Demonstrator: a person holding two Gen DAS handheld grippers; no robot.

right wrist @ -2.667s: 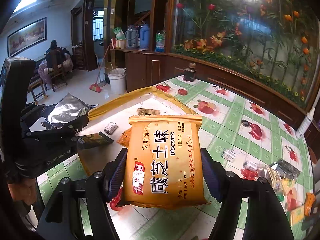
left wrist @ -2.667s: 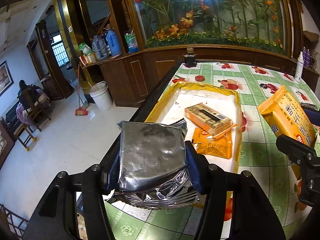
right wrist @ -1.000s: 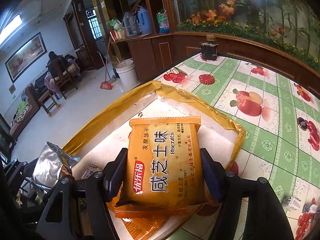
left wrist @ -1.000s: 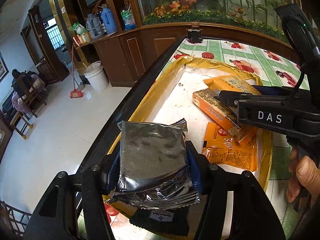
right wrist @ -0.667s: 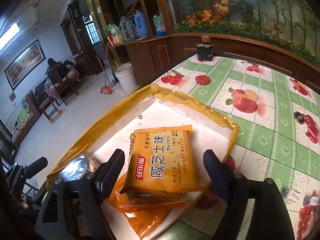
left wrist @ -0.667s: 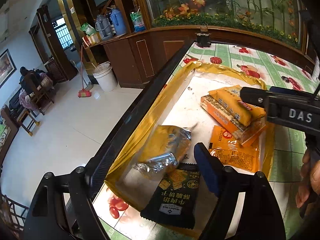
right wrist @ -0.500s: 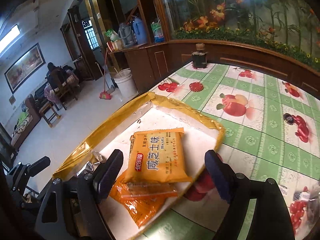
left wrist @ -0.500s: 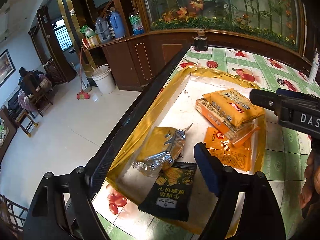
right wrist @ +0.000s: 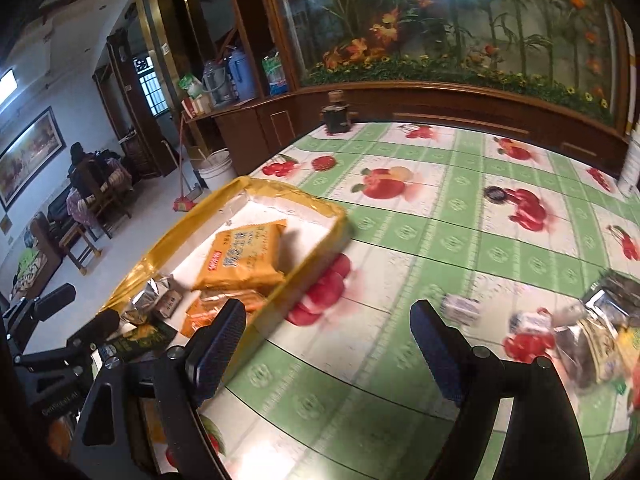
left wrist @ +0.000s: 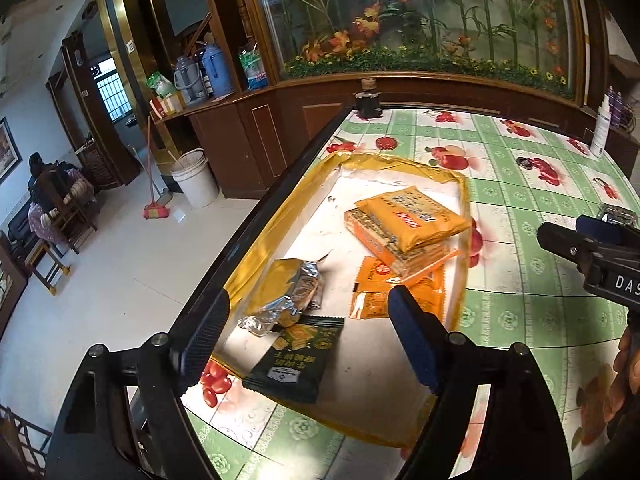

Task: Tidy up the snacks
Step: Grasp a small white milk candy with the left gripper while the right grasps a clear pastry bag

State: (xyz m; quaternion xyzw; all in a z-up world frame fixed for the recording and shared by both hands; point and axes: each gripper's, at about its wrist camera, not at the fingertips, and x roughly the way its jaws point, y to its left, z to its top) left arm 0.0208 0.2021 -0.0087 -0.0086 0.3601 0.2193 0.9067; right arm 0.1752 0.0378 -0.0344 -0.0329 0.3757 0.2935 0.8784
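Note:
A yellow-rimmed white tray (left wrist: 464, 216) lies at the table's left edge. In it are a silver foil pack (left wrist: 288, 292), a black snack pack (left wrist: 296, 356), an orange sachet (left wrist: 376, 300), and an orange biscuit pack (left wrist: 412, 216) resting on a flat box (left wrist: 380, 248). My left gripper (left wrist: 308, 296) hovers open above the tray's near end, nothing between its pads. My right gripper (right wrist: 328, 308) is open and empty over the tablecloth, right of the tray (right wrist: 312, 256). The biscuit pack (right wrist: 244, 256) lies to its left.
Several loose snack packets (right wrist: 592, 332) and a small wrapped piece (right wrist: 460, 308) lie on the green fruit-print tablecloth (right wrist: 440, 240) at the right. A dark jar (left wrist: 368, 100) stands at the far table edge, a white bottle (left wrist: 600, 124) at far right. The floor drops off left of the table.
Both grippers opened and let go. The silver pack now lies in the tray, the orange biscuit pack on the box. Both grippers pulled back, the right one swinging right over the tablecloth.

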